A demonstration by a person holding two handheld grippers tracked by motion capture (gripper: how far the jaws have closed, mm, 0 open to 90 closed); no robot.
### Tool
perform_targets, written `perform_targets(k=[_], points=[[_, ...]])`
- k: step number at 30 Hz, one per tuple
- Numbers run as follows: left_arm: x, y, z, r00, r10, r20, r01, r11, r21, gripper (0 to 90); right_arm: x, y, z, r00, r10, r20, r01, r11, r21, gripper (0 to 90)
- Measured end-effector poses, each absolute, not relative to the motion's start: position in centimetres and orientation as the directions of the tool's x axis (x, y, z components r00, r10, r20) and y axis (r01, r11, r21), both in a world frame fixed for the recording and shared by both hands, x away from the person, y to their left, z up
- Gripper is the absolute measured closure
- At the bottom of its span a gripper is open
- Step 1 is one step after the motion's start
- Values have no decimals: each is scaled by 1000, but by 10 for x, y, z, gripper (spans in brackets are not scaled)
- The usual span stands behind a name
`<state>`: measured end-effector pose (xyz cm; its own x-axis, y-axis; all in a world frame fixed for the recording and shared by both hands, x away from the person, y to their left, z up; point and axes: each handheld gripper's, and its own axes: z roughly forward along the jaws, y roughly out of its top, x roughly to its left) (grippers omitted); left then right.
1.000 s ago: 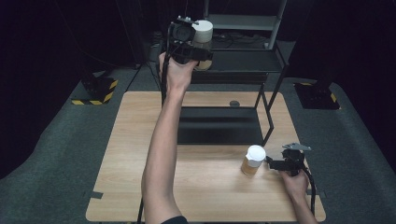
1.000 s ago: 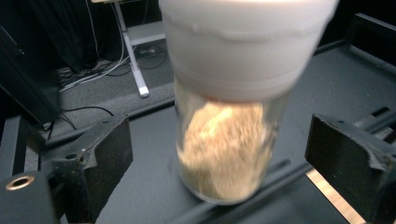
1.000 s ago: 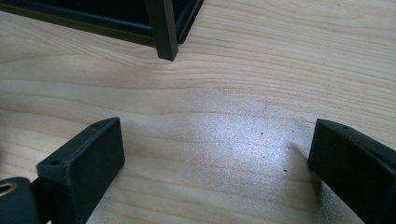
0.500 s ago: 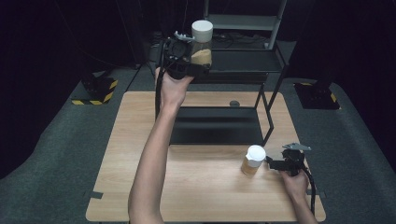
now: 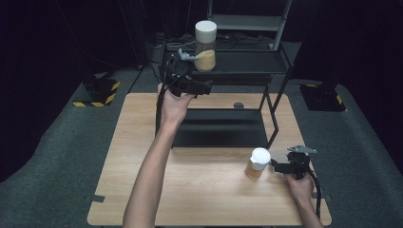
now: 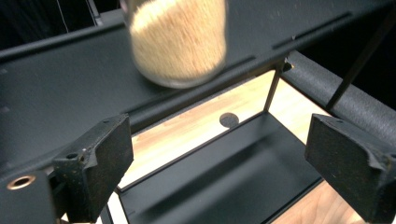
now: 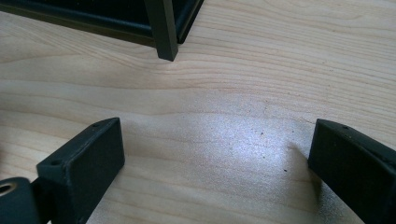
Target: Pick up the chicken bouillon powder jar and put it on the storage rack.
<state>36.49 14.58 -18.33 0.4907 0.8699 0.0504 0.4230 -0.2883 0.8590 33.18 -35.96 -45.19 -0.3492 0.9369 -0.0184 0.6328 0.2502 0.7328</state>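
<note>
A glass jar (image 5: 205,45) with a white lid and tan grains stands on the top shelf (image 5: 247,64) of a black rack. My left gripper (image 5: 199,88) hangs in front of and below it, open, with nothing between its pads. In the left gripper view the jar's bottom (image 6: 177,42) sits above the wide-apart jaws of the left gripper (image 6: 224,158). A second white-lidded jar (image 5: 258,162) stands on the wooden table (image 5: 142,142). My right gripper (image 5: 280,166) rests just right of it, open. The right gripper (image 7: 215,168) spans only bare wood.
The rack's lower black tray (image 5: 218,128) lies on the table behind the second jar, and one rack leg (image 7: 161,28) stands close ahead of the right gripper. A small dark disc (image 5: 238,105) lies on the table behind the tray. Dark floor surrounds the table.
My left gripper has drawn back from the jar on the top shelf, sinking toward the person. The jar stays on the shelf. The right hand and second jar have not moved.
</note>
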Motion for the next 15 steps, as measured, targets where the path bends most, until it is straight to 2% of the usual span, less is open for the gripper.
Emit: perform_targets(k=[15], points=[[354,145,-227,524,849,67,434,-333,837,81,332,-360,-452,-350,937,-19,632,251,733,30]])
